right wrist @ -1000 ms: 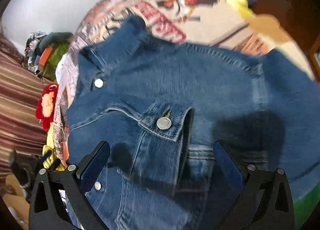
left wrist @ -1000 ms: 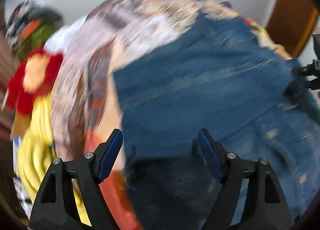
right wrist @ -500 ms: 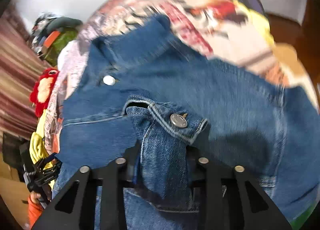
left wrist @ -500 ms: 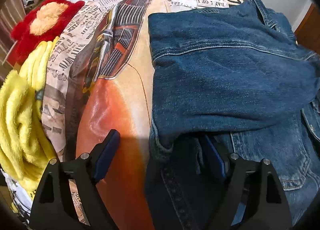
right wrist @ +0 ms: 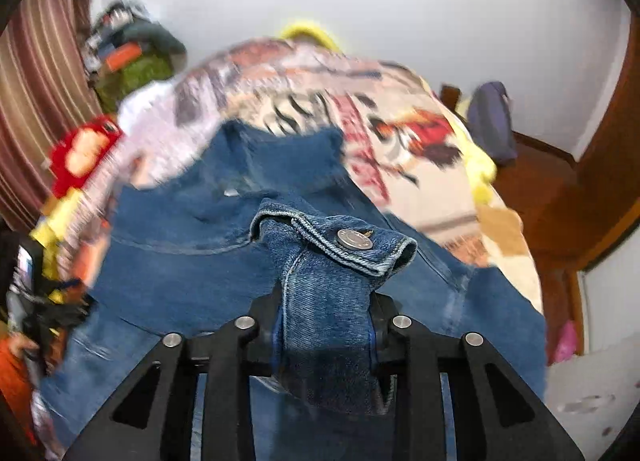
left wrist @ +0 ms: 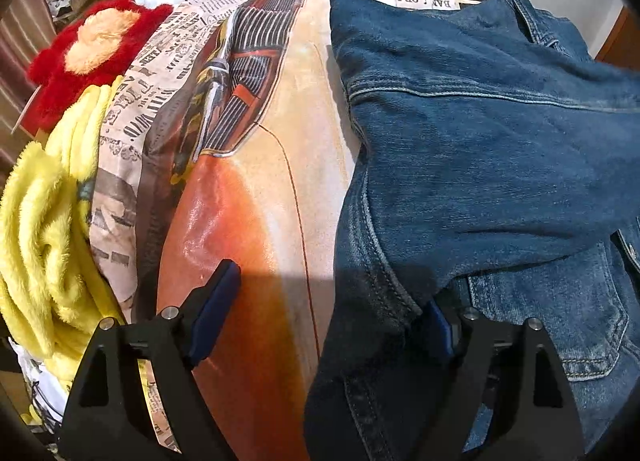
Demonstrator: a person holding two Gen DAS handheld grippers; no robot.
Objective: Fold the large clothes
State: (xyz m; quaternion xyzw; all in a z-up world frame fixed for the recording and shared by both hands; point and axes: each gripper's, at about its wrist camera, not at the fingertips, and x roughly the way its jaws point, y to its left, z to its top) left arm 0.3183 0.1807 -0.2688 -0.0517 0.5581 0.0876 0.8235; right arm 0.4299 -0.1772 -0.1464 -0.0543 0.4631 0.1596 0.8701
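left gripper nearest on my left feed: jaws spread wide, gripping nothing. one blue pad sits over the orange part of the printed bedspread, the other is half tucked under a folded edge of the denim jacket. i can't tell if that pad touches the cloth.

right gripper on my right feed: clamped tight on the jacket cuff, which stands up bunched between the fingers, its metal snap button facing the camera just past the tips.

behind that, the jacket lies spread on the bedspread, collar end away from me. in the left feed one sleeve is folded across the body, chest pocket showing below it.

left side of the bed: yellow fuzzy blanket, then a red plush toy further up, both just beside the bedspread edge. right feed is motion-blurred on most of the bed.

far back: striped curtain, pile of clothes against the white wall, wooden frame on the right.
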